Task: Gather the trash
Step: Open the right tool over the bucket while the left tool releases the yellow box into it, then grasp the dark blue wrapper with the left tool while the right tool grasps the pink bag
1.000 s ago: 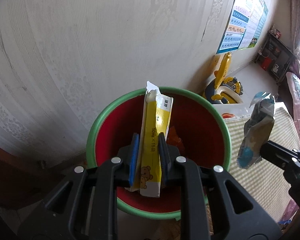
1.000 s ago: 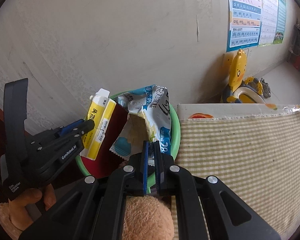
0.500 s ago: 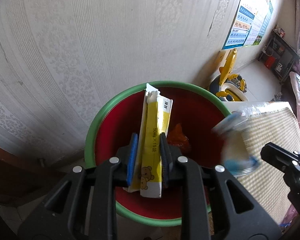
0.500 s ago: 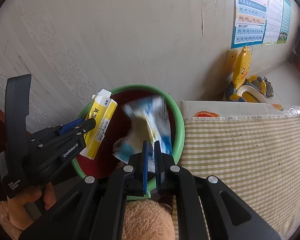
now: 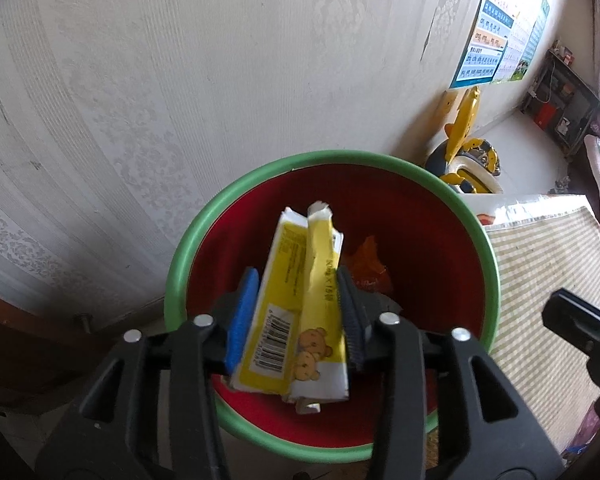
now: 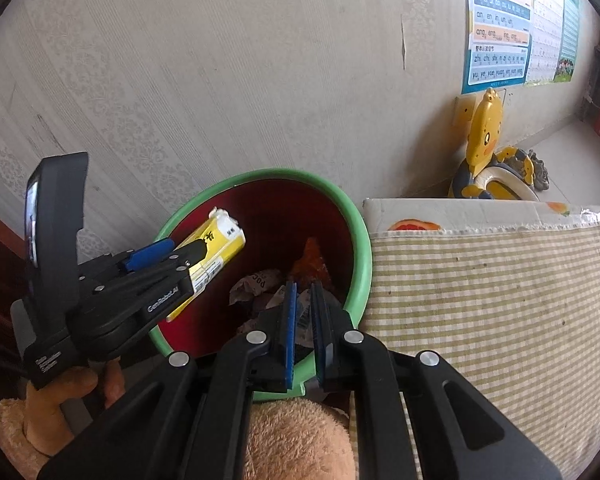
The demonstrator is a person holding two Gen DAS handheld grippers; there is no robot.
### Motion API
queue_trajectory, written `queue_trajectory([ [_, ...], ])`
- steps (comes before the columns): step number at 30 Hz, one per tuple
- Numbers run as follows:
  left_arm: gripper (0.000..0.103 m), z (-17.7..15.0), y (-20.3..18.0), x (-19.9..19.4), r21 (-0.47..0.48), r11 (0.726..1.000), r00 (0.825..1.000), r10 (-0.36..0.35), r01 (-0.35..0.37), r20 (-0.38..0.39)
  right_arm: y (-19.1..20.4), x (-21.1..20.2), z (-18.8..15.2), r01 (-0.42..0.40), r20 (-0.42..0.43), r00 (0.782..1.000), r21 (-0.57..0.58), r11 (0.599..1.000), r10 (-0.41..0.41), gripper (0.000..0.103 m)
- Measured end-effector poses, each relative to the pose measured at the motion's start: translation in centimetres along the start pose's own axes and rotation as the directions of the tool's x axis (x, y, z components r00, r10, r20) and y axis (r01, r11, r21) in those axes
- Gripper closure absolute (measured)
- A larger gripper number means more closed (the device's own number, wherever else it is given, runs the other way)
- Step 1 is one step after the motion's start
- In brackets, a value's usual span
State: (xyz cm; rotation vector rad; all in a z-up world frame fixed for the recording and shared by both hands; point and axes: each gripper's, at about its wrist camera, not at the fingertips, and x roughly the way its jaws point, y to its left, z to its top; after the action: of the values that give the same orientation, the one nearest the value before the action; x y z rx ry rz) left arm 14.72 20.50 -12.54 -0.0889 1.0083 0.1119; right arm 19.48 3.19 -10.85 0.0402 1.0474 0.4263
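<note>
A red bin with a green rim [image 5: 384, 160] [image 6: 360, 232] stands on the floor against the wall. My left gripper [image 5: 296, 316] [image 6: 160, 260] is over the bin with its jaws spread. The yellow carton [image 5: 300, 304] [image 6: 216, 248] sits loosely between them, tilted, with a gap at the left blue pad [image 5: 242, 316]. My right gripper [image 6: 303, 312] hovers over the bin's near right rim with a narrow gap between its pads, empty. Crumpled wrappers [image 6: 260, 284] and an orange wrapper [image 5: 366, 264] [image 6: 312, 260] lie in the bin.
A checked cloth [image 6: 500, 320] [image 5: 548, 272] covers a low surface right of the bin. A yellow toy ride-on [image 6: 488, 152] [image 5: 464, 152] stands by the wall beyond. Posters [image 6: 500, 40] hang on the wall. The right gripper's body [image 5: 580, 328] shows at the right.
My right gripper let go of the blue and white snack bag, which fell into the bin. My left gripper's jaws have spread and the yellow carton has tilted loose.
</note>
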Motion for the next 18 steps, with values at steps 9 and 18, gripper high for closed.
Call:
queue_trajectory([
  [9,0.04,0.0,0.2,-0.2,-0.003,1.0,1.0,0.029,-0.029,0.012,-1.1,-1.7,-1.1,0.002,0.013,1.0,0.047,0.999,-0.002,0.081],
  [18,0.037,-0.6,-0.7,-1.5,0.021,0.999,0.999,0.03,-0.031,0.022,-3.1,-5.2,-2.8,0.023,0.047,0.999,0.08,0.997,-0.027,0.076],
])
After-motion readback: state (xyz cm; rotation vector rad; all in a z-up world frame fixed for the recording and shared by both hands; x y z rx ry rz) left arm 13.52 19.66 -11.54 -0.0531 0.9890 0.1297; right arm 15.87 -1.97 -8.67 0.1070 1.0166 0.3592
